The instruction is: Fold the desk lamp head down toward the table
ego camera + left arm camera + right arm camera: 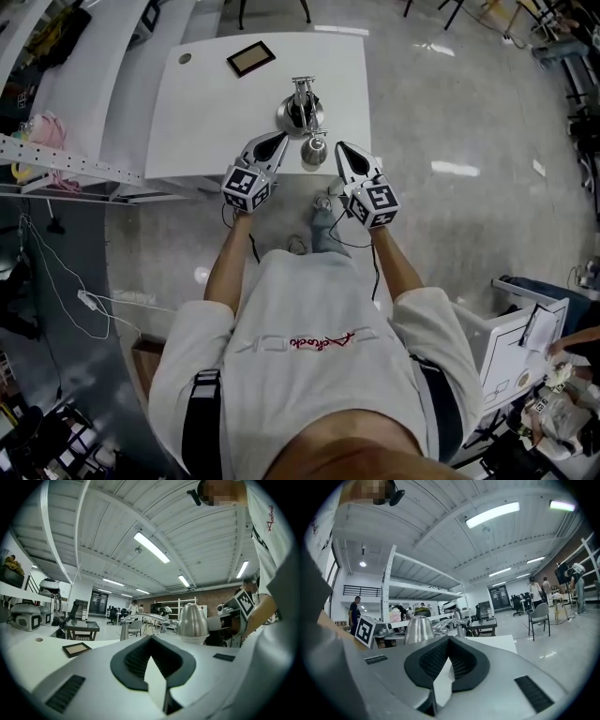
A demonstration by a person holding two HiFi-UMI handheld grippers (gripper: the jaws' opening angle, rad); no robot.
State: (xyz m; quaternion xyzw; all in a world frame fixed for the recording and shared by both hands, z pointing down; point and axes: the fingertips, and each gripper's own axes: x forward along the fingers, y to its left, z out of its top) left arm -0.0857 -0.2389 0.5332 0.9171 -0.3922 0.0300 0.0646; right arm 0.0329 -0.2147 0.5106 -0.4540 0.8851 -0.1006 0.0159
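The left gripper (277, 141) and right gripper (343, 150) are flanking the lamp head (314, 152) at the near edge of the counter (206, 112), fingers clenched on nothing. This is looking like the approach step, and the next move is calling for pressing the head downward.

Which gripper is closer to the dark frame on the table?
Left. The left gripper is left of the lamp head, toward the frame; right gripper is right of it.

Open table (202, 122) left of lamp (302, 112)
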